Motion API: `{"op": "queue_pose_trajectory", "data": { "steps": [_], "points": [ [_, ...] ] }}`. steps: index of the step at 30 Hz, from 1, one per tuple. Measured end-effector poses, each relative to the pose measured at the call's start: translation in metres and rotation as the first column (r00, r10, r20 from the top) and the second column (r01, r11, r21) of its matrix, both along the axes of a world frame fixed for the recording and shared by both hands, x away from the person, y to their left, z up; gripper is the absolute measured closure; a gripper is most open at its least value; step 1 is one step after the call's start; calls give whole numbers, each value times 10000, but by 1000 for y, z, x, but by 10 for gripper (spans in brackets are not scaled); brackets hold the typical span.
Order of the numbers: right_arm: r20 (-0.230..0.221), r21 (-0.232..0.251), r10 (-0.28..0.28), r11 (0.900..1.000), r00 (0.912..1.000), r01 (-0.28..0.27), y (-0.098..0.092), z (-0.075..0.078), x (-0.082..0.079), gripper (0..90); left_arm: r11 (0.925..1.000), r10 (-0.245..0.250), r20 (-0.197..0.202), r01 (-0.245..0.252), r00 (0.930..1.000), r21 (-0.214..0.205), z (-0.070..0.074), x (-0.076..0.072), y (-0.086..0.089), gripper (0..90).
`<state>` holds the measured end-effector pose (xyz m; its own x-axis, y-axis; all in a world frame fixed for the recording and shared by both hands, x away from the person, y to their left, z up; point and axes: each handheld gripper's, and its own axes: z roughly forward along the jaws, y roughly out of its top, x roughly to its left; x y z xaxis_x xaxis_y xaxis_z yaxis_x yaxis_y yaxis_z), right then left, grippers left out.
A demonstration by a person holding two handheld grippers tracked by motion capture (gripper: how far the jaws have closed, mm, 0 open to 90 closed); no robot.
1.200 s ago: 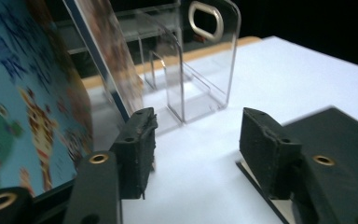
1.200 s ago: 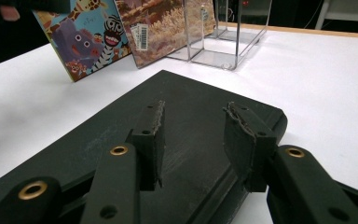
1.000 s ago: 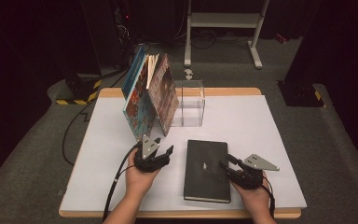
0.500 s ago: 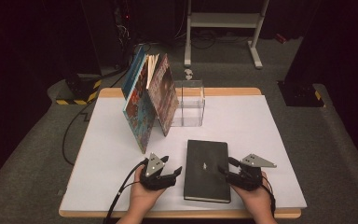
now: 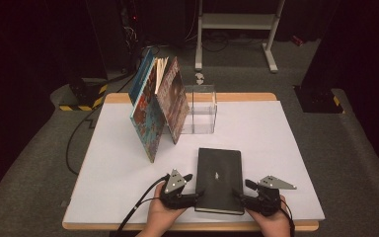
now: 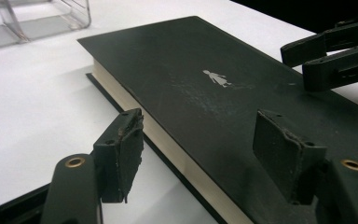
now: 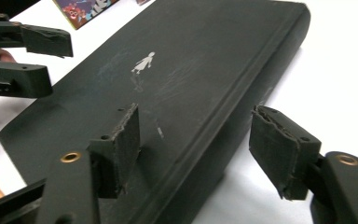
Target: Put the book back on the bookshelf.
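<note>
A black hardcover book (image 5: 219,177) with a small silver figure on its cover lies flat near the table's front edge. My left gripper (image 5: 196,195) is at its near left corner. In the left gripper view the jaws (image 6: 203,156) stand apart astride the book's (image 6: 191,79) page edge, one pad over the table and one over the cover. My right gripper (image 5: 238,196) is at the near right corner, its jaws (image 7: 205,149) apart astride the book's (image 7: 200,60) spine edge. Both pairs of jaws have just been opening, and no pad presses on the book.
Three colourful books (image 5: 157,106) lean together at the back left, against a clear acrylic holder (image 5: 201,112). The white table (image 5: 286,148) ends just behind my hands at its wooden front edge. Cables trail off the left side.
My left hand has come nearer and rightward to the book's near left corner. My right hand has slid slightly nearer. Both pairs of jaws stand wider apart.
</note>
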<state>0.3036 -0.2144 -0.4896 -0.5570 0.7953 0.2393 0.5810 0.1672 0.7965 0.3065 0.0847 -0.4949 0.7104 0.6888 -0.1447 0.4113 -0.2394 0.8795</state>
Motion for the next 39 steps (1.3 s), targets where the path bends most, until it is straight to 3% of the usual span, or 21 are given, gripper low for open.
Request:
{"op": "queue_pose_trajectory", "data": {
  "steps": [4,7,14,18,39],
  "points": [
    [-289,194,161,9997,9995,-156,5,-4,1,262,10000,22,-135,-21,9999,75,-4,2,-4,324],
    [-425,293,218,9994,9989,-206,6,-6,2,225,9998,-142,-322,138,9994,-119,-5,2,-6,312],
    [-482,414,209,9990,9986,-189,5,-8,2,213,9985,-311,-758,276,9966,-466,-9,6,-7,271],
    [-704,616,185,9980,9973,-141,4,-9,4,208,9989,-266,-807,232,9964,-418,-8,5,-8,267],
    [-1044,154,115,9998,9945,-100,13,-3,13,213,9992,236,-930,-265,9954,-303,-6,11,-6,292]
  ]
}}
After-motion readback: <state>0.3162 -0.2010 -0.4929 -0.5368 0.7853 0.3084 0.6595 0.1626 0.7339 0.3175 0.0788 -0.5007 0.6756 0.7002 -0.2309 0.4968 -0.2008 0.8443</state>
